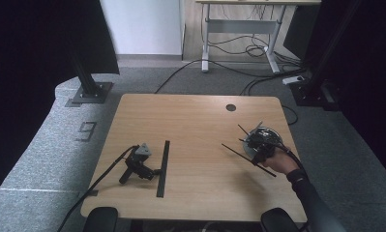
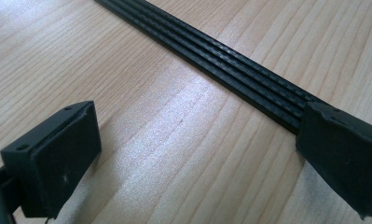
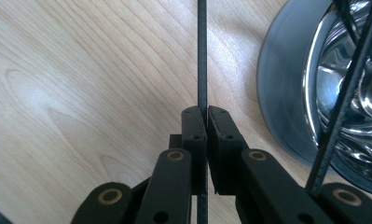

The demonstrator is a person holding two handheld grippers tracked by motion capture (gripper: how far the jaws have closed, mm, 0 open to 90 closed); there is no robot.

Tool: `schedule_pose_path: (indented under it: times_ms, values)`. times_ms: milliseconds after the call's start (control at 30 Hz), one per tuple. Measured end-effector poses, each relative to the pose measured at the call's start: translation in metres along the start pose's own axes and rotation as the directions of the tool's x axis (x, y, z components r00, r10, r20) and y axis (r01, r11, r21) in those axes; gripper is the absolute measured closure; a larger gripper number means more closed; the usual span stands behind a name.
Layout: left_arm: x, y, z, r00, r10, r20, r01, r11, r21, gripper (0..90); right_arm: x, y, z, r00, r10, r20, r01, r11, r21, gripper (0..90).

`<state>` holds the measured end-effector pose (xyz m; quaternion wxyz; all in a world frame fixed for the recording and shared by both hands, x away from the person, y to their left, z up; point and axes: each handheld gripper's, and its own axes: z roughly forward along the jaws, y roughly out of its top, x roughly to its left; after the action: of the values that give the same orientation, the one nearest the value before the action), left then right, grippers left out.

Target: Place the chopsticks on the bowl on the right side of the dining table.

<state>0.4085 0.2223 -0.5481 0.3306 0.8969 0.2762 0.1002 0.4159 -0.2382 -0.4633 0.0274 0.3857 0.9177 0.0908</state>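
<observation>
R gripper was clamped on a thin black rod beside the metal bowl, mid-pickup; next likely carry it to the rod row by the open, idle L gripper.

I count three black strips lying side by side on my table, one strip pinched upright, two more crossing one steel bowl (possibly others hidden).
</observation>
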Motion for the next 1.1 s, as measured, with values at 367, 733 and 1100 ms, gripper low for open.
schedule_pose_path:
  times_ms: [367,733,1100]
  values:
    - [0.0,0.0,0.0,1.0,0.0,-0.001,0.0,1.0,-0.001,0.0,0.002,0.002,-0.03,1.0,0.002,-0.009,-0.003,0.999,-0.053,86.1]
    - [0.0,0.0,0.0,1.0,-0.002,-0.001,0.002,1.0,-0.002,0.0,0.005,0.003,-0.059,0.9999,0.002,-0.011,-0.003,0.995,-0.102,86.1]
    - [0.0,0.0,0.0,1.0,-0.003,0.001,0.003,1.0,-0.001,0.0,-0.001,0.004,-0.087,0.9995,0.024,0.02,-0.02,0.988,-0.153,86.1]
